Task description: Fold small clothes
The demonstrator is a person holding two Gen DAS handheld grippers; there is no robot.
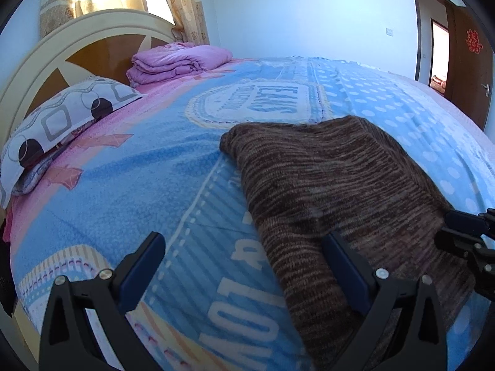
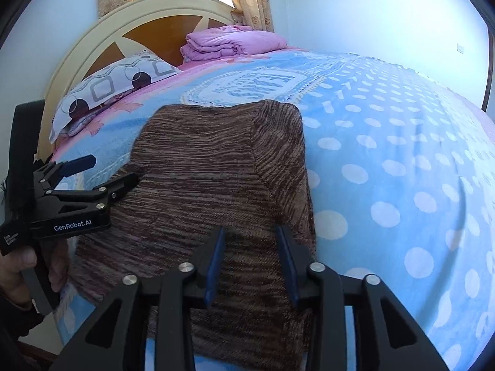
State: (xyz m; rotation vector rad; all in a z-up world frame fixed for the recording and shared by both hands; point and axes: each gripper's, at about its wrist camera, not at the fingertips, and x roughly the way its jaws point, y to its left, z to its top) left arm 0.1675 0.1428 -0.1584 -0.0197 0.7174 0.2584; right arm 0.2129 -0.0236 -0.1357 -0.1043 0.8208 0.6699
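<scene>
A brown striped knit garment (image 1: pixel 334 179) lies partly folded on the bed's blue blanket (image 1: pixel 154 170); it also shows in the right wrist view (image 2: pixel 210 170). My left gripper (image 1: pixel 244 244) is wide open over the garment's near left edge, its right finger (image 1: pixel 343 259) resting on the cloth; it also shows in the right wrist view (image 2: pixel 108 170). My right gripper (image 2: pixel 250 247) is open, its fingers straddling the garment's near right part; it also shows in the left wrist view (image 1: pixel 464 232) at the garment's right edge.
A patterned pillow (image 1: pixel 62 117) and a folded pink quilt (image 1: pixel 179 61) lie by the headboard (image 1: pixel 40 58). The polka-dot part of the blanket (image 2: pixel 402 170) stretches to the right. A door (image 1: pixel 464 61) stands at the far right.
</scene>
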